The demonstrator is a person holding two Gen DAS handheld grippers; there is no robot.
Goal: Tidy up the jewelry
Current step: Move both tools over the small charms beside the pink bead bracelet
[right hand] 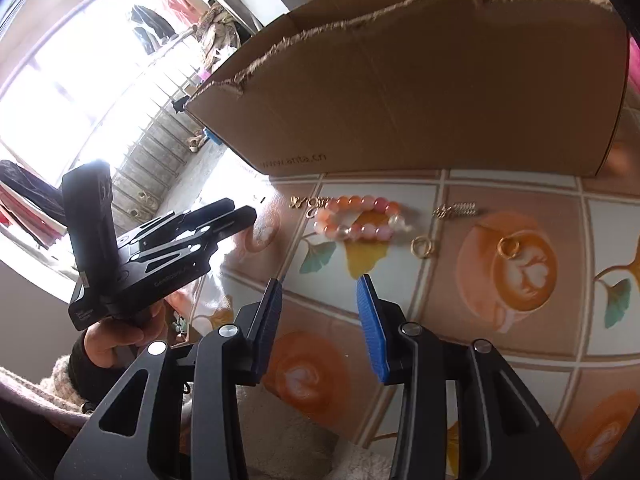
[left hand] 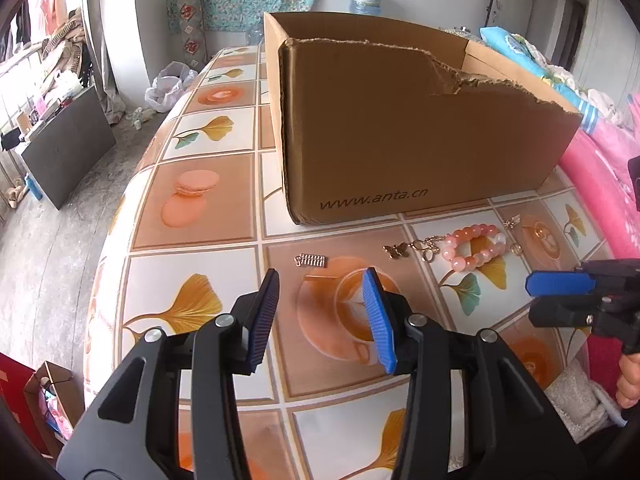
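A pink bead bracelet (left hand: pixel 476 246) (right hand: pixel 362 203) lies on the patterned tablecloth in front of a torn cardboard box (left hand: pixel 400 140) (right hand: pixel 420 100). Left of the bracelet lie a gold butterfly charm (left hand: pixel 396 251) (right hand: pixel 298 201) and linked gold rings (left hand: pixel 428 246). A small coiled metal piece (left hand: pixel 311 261) sits just beyond my left gripper (left hand: pixel 322 280), which is open with nothing between its blue pads. My right gripper (right hand: pixel 321 282) is open and empty too, hovering short of the bracelet. Two gold rings (right hand: pixel 422 247) (right hand: pixel 509 247) and a coiled clasp (right hand: pixel 460 210) lie to the bracelet's right.
The box stands along the far half of the table (left hand: pixel 192 208), open at the top. Pink bedding (left hand: pixel 600 184) borders the table's right side. The floor drops away on the left, with a dark cabinet (left hand: pixel 68 144). A hand (right hand: pixel 116 336) holds the left gripper (right hand: pixel 244 210).
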